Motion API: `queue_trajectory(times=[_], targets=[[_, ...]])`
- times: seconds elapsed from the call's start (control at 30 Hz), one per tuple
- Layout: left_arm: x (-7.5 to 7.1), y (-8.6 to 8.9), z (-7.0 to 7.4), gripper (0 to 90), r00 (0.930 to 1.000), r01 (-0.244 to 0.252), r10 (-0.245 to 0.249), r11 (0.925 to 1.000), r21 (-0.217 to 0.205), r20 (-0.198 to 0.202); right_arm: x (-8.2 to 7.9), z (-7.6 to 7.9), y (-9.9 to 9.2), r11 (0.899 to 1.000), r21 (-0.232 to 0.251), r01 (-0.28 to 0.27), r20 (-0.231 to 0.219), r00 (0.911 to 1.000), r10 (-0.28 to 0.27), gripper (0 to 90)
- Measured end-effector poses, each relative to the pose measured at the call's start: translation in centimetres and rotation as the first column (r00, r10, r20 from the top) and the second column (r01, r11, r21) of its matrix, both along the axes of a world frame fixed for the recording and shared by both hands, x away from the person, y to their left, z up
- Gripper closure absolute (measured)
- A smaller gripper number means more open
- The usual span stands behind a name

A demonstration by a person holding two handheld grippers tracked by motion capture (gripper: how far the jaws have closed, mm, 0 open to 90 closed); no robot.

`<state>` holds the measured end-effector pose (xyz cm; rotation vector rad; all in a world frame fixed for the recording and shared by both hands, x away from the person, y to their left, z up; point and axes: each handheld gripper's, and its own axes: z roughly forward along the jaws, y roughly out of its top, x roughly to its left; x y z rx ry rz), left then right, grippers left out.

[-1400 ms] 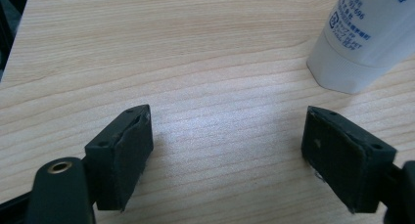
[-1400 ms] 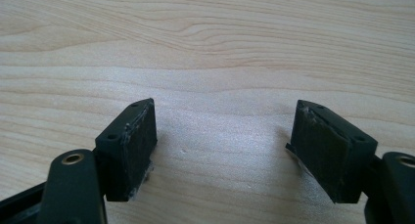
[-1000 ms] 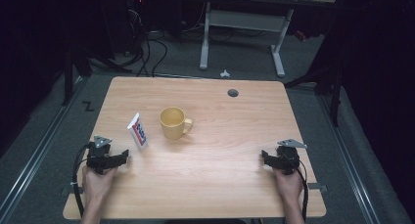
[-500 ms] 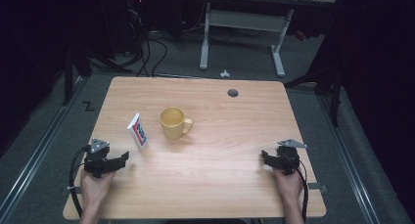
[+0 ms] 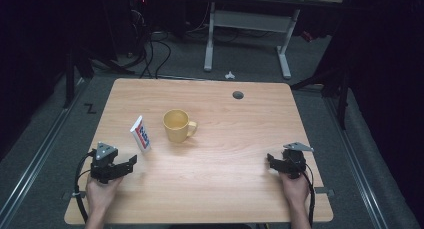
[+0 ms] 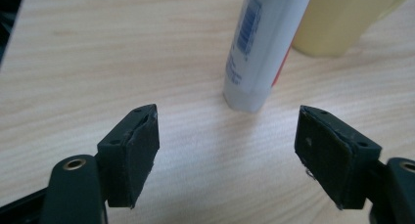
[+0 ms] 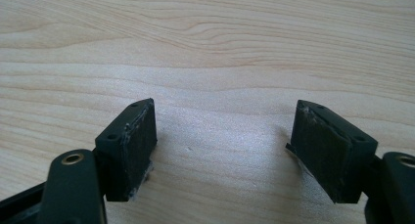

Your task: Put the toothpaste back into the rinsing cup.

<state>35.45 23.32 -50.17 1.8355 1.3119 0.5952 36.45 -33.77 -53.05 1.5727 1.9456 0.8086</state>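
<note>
A white tube (image 5: 141, 134) with blue and red print stands upright on the wooden table (image 5: 225, 189), left of a yellow mug (image 5: 176, 125) whose handle points right. My left gripper (image 5: 129, 164) sits near the front left corner, aimed at the tube. In the left gripper view the tube (image 6: 262, 43) and mug (image 6: 342, 18) stand a short way beyond the left gripper (image 6: 227, 136). Its jaws are open and have just been closing a little, with nothing between them. My right gripper (image 5: 270, 161) rests at the front right, and the right gripper (image 7: 225, 136) is open over bare wood.
A round cable hole (image 5: 238, 95) lies near the table's far edge. Behind the table are another desk's white legs (image 5: 210, 44) and cables (image 5: 155, 49) on the dark floor. Bare wood stretches between the two grippers.
The left hand and its gripper have shifted slightly at the front left of the table. The right gripper, tube and mug have kept still.
</note>
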Motion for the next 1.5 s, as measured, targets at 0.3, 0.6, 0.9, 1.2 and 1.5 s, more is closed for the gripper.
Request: queue_trajectory(times=[0.3,0.6,0.9,1.2,1.5], targets=[[0.5,-1.1,0.6,27.8,0.9978,0.045,-0.045,0.999,0.003,0.049,0.0,0.0,0.0,1.0,0.0,-0.003,0.001,1.0,0.003,25.2],[1.2,-1.6,1.4,27.7,0.9983,0.048,-0.048,0.9988,0.014,0.033,0.0,0.0,0.0,1.0,0.0,-0.005,0.0,1.0,0.005,25.2],[1.7,-2.5,2.0,33.6,0.9976,0.045,-0.046,0.9987,0.022,0.052,0.0,0.0,0.0,1.0,0.0,-0.008,-0.001,1.0,0.008,25.2],[2.8,-3.5,2.8,37.1,0.997,0.023,-0.026,0.9988,0.043,0.073,0.0,0.0,0.1,1.0,-0.001,-0.008,-0.002,1.0,0.008,25.2],[3.5,-4.2,3.2,45.1,0.9947,0.003,-0.009,0.9982,0.059,0.103,-0.1,0.0,0.1,1.0,-0.001,-0.01,-0.001,1.0,0.01,25.2]])
